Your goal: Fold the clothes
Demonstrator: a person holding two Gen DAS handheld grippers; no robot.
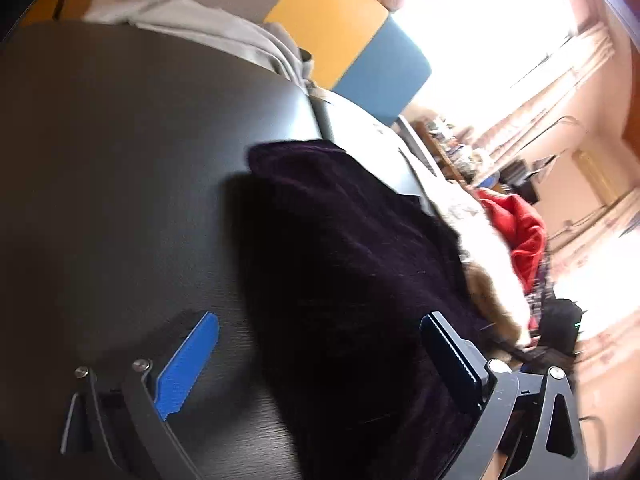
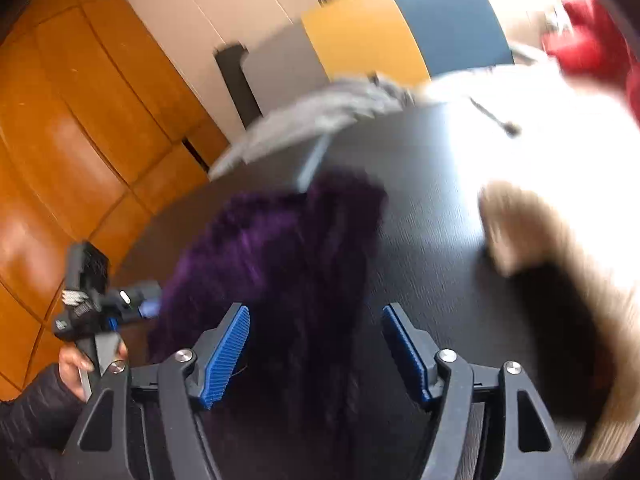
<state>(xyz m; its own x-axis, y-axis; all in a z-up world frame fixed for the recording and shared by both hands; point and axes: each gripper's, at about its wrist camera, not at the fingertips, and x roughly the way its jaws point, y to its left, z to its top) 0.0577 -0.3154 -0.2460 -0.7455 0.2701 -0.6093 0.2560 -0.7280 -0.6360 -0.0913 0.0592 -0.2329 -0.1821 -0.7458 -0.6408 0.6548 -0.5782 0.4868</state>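
Observation:
A dark purple knitted garment (image 1: 340, 260) lies bunched on the black table (image 1: 120, 160). My left gripper (image 1: 320, 320) hovers over its near part with the jaws spread wide; one blue pad is above bare table and the other above the knit, neither pressing. In the right wrist view the same purple garment (image 2: 280, 248) runs between the blue pads of my right gripper (image 2: 316, 308), which is open and does not pinch it. A hand (image 2: 76, 364) holds the left gripper (image 2: 144, 306) at the garment's left edge.
A grey garment (image 2: 320, 116) hangs over the table's far edge. A cream-white garment (image 2: 540, 152) and a red one (image 2: 584, 44) are piled to the right. Yellow (image 1: 332, 24) and blue (image 1: 384, 76) chair backs stand behind the table, and an orange wooden cabinet (image 2: 80, 120) on the left.

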